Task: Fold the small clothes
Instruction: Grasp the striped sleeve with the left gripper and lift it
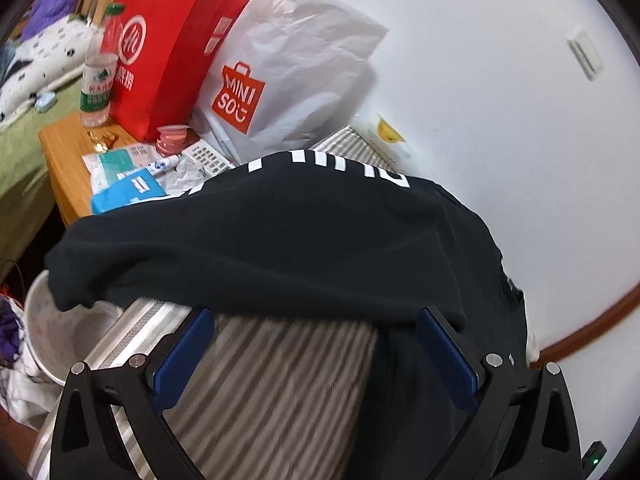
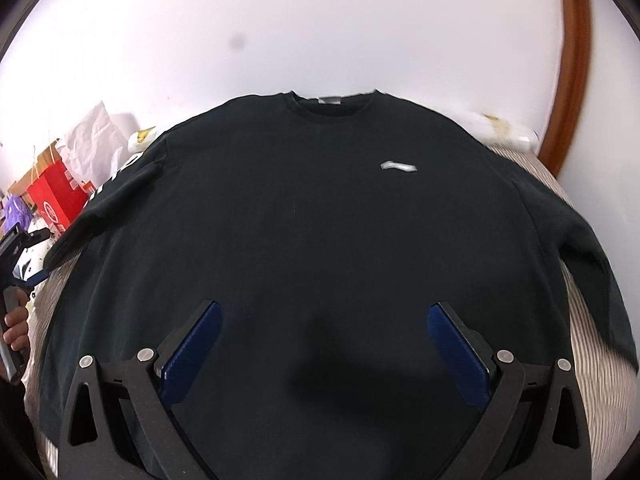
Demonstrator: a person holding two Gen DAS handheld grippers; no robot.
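- Black sweatshirt (image 2: 320, 220) lies spread flat, front up, on a striped bed cover (image 2: 592, 360); collar at the far end from the right gripper's jaws, small grey logo (image 2: 398, 166) ahead and right of them.
- Right gripper (image 2: 324, 340): jaws wide apart, holding nothing. Blue pads (image 2: 192, 352) sit over the lower middle of the sweatshirt; contact with the cloth cannot be told.
- Left gripper (image 1: 316, 344): jaws wide apart, nothing between them. Striped cover shows in the gap; the sweatshirt's sleeve (image 1: 260, 248) with white lettering runs crosswise just ahead of the fingertips, and black cloth lies under the right-hand finger.
- In the right wrist view the left gripper appears at the far left edge, at the sleeve's cuff, with a hand (image 2: 16, 330) around its handle.
- Beyond the left jaws: wooden bedside table (image 1: 64, 152) with a red paper bag (image 1: 160, 56), white shopping bag (image 1: 288, 72), clear bottle (image 1: 98, 76), pink small pot (image 1: 172, 140), blue packets (image 1: 124, 192), remote (image 1: 208, 158).
- Left of and below the left jaws: pale basin (image 1: 52, 328).
- White wall behind the bed; brown curved trim (image 2: 572, 60) far right.
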